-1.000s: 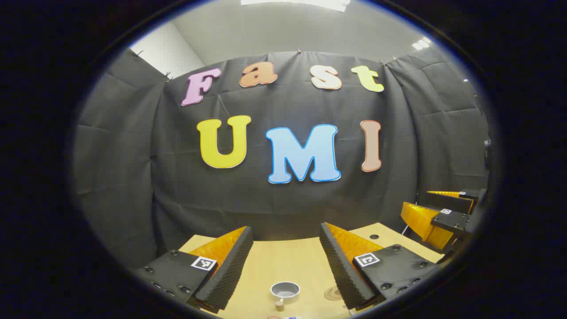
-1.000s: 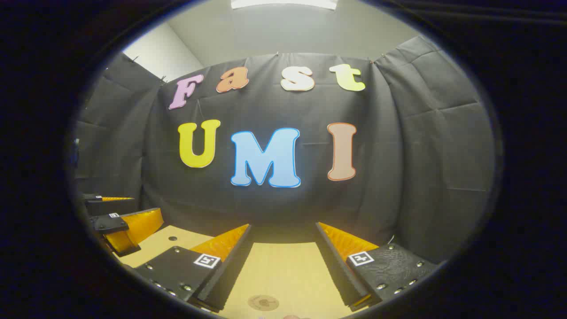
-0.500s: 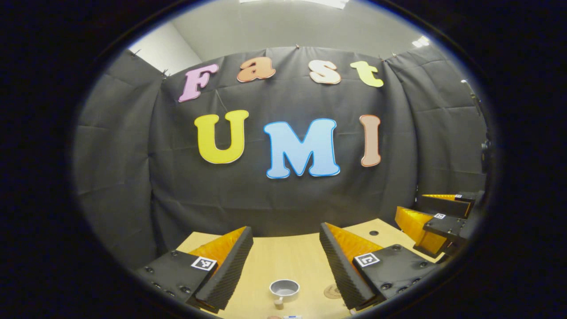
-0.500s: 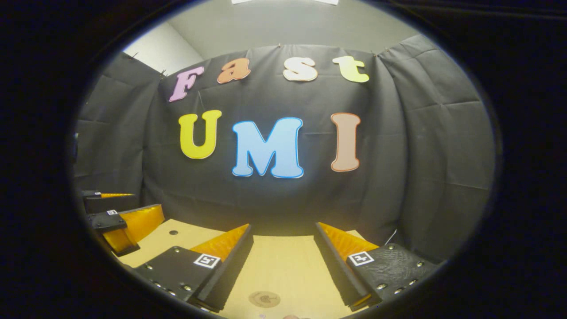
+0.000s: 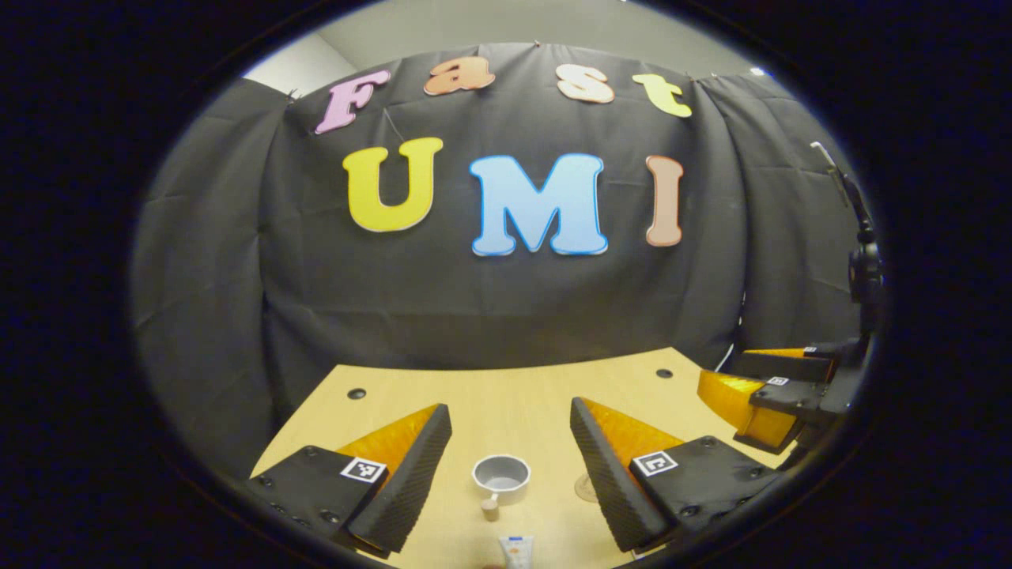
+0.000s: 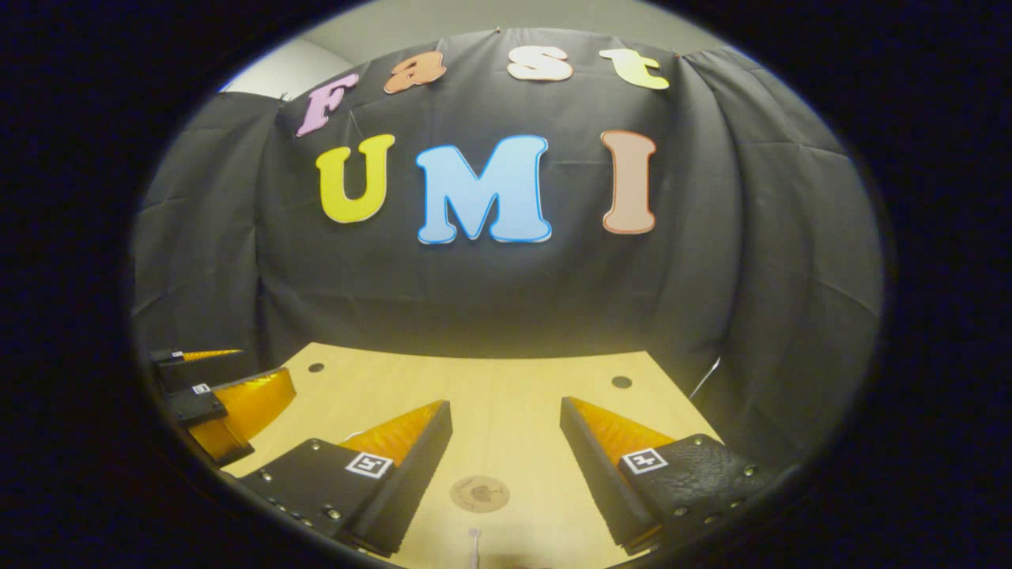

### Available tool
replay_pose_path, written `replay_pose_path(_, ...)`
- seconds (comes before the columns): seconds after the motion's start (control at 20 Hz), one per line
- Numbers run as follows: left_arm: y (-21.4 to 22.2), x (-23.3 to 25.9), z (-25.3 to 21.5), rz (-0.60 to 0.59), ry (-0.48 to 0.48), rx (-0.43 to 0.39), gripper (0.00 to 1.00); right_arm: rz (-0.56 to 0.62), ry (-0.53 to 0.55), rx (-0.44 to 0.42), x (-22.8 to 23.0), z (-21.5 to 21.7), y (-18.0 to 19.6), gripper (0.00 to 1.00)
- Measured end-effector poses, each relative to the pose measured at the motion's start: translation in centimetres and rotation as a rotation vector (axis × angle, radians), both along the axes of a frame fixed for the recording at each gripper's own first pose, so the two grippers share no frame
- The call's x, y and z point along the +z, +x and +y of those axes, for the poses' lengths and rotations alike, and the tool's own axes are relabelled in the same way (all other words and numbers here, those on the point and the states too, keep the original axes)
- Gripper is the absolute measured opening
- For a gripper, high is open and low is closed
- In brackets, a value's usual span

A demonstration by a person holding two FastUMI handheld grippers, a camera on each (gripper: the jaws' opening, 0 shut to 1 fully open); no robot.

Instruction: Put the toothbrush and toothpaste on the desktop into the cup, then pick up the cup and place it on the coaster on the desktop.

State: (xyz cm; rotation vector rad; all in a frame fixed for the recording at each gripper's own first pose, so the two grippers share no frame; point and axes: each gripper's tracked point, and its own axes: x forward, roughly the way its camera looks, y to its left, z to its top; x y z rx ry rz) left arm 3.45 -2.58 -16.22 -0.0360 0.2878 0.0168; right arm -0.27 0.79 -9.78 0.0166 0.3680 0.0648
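The worktop [image 5: 506, 387] looks like pale, smooth, matt wood. The cup [image 5: 501, 479] has a smooth, faintly glossy finish, like plastic or ceramic. The coaster [image 6: 480, 494] looks matt, cork-like or wooden. The left gripper [image 5: 510, 431] has ribbed, matt inner jaw faces. The booth wall is creased matt cloth [image 6: 711, 261].

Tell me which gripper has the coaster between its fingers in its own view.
The right gripper: the coaster lies centred between its fingers. The left gripper frames the cup instead.

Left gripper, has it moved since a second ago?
Yes. The left gripper has tilted downward: the booth wall sits higher in its view, and more desktop shows beyond the cup.
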Motion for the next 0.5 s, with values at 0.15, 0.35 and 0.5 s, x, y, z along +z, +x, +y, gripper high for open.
replay_pose_path(0.15, -3.7, -2.0, -0.1, 0.108, -0.018, -0.014, 1.00, 0.139, 0.007, 0.016, -4.6, 0.4, -1.1, 0.90)
replay_pose_path(0.35, -6.4, -7.5, -0.3, 0.254, -0.023, -0.032, 1.00, 0.313, 0.026, 0.025, -9.8, 0.9, -2.5, 0.89)
replay_pose_path(0.5, -7.9, -11.7, -0.7, 0.374, -0.040, -0.048, 0.94, 0.445, 0.036, 0.039, -13.7, 1.3, -4.0, 0.90)
